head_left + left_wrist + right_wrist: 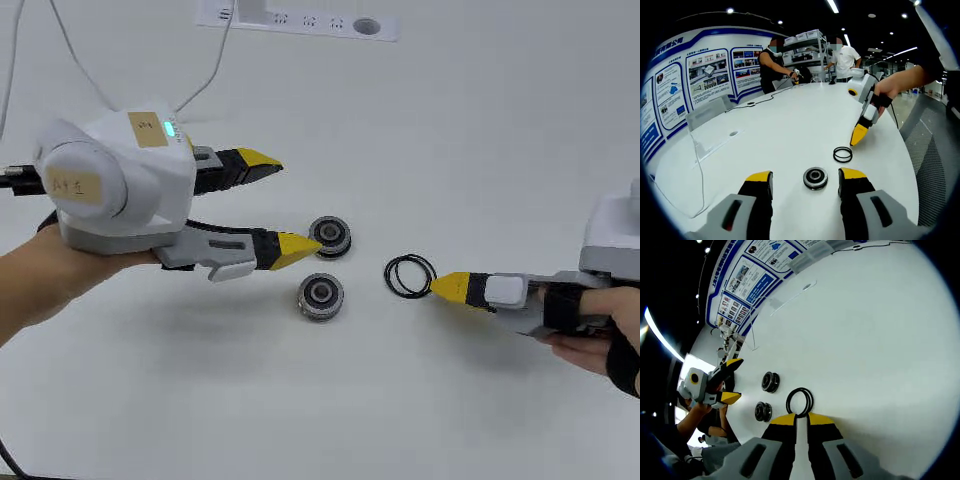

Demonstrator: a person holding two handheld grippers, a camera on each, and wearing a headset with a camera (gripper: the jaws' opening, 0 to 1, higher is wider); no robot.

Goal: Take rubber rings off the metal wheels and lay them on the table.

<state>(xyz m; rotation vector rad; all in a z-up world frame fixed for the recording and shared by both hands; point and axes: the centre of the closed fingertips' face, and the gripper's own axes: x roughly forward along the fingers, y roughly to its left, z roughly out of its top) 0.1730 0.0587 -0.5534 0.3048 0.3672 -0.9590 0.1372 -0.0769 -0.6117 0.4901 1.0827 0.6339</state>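
Two metal wheels lie flat on the white table (480, 140), one (330, 236) beyond the other (320, 296). Right of them lie black rubber rings (410, 275), overlapping and flat. My left gripper (280, 202) hovers open to the left of the wheels; a wheel (815, 178) sits just ahead of its gripper (806, 175), between the spread jaws. My right gripper (450, 287) is shut, its yellow tips at the rings' right edge. In the right gripper view the rings (799, 401) lie just past the gripper (801, 416), with both wheels (770, 381) (763, 411) and the left gripper (722, 385) beyond.
A white power strip (300, 18) with cables (215, 60) lies at the table's far edge. Two people (772, 65) (842, 57) stand at the far end of the long table. The table edge (905, 165) runs close on the right.
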